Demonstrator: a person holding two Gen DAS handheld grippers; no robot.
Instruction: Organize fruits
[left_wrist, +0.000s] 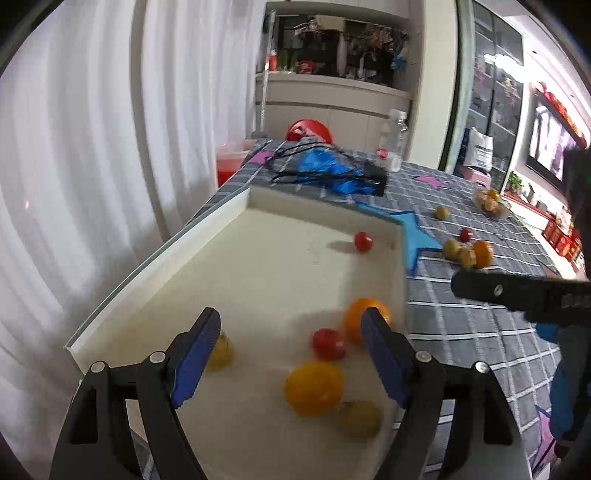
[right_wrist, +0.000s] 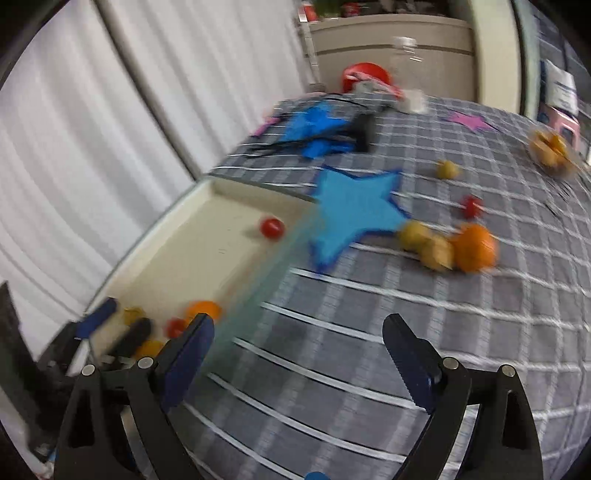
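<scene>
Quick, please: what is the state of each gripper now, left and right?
Left gripper: open, holding nothing, above the tray.
Right gripper: open, holding nothing, above the tablecloth.

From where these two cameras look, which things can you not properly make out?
- Small yellow fruit in the white tray, left wrist view: half hidden behind the open left gripper's finger.
- Clear container of orange fruit, right wrist view: motion blur, count unreadable.
- Clear plastic bottle, left wrist view: too small and blurred to read its label.
- Open right gripper: its view is smeared throughout.
</scene>
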